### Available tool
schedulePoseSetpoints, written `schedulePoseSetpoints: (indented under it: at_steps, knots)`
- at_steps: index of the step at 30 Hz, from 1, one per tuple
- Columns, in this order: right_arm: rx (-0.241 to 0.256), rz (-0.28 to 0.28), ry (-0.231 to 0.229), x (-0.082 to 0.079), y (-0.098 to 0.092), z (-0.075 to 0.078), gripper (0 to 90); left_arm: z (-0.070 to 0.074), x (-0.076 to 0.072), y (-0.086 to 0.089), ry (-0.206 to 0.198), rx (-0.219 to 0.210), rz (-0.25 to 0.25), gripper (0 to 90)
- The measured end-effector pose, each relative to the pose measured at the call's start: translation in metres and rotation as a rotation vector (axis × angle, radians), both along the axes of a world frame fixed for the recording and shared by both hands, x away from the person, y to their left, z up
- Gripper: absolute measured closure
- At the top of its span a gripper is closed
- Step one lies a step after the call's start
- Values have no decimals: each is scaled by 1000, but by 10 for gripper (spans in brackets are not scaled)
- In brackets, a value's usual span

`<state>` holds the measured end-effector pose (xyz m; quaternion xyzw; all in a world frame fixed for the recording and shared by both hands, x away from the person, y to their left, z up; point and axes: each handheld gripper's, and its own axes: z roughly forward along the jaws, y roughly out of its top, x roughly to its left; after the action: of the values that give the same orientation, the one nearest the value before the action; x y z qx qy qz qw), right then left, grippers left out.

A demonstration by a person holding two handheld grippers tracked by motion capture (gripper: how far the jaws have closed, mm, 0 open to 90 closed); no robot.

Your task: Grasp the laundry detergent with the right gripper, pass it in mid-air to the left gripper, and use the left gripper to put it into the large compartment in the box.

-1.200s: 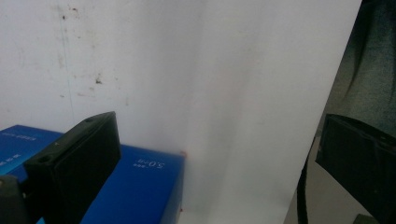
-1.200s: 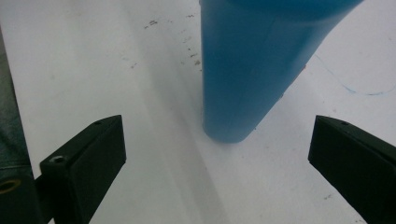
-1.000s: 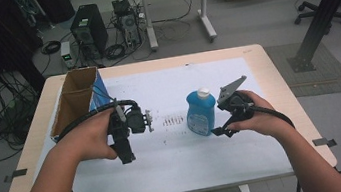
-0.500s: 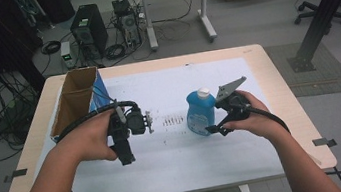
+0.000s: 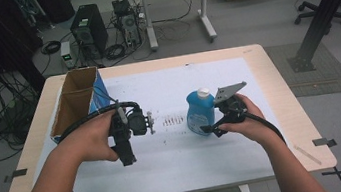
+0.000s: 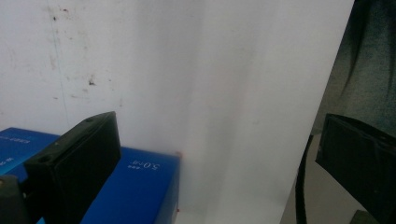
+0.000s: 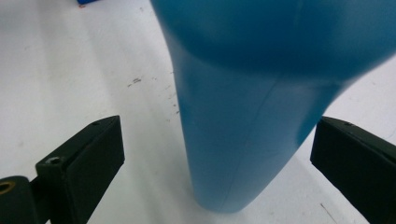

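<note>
Approach step: right hand-held gripper [image 7: 215,172] spread around upright blue detergent bottle [image 7: 261,93], untouched; next, squeeze its waist; left hand-held gripper [image 6: 215,158] idles spread.

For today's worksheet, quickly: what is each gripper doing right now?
Left gripper: open, holding nothing.
Right gripper: open, jaws either side of the blue plastic bottle, not gripping.

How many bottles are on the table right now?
1: a blue plastic bottle with a white cap stands upright on the white sheet right of centre, between the open jaws of the right gripper. The inside of the open cardboard box is partly hidden.
</note>
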<state>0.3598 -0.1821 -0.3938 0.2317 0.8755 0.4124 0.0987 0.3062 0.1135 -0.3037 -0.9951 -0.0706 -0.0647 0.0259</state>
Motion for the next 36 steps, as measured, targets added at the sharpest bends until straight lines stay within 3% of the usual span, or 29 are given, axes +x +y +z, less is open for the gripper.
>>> schedulePoseSetpoints:
  at_steps: [12,24,36]
  knots:
    - [35,-50,-38,1,5,-13,12,-3,0,-2,0,9,1,3]
    - [113,-78,-107,-1,9,-20,13,-4,0,-3,-1,10,0,2]
    - [147,-106,-114,0,10,-25,14,-4,1,-6,-2,9,-5,2]
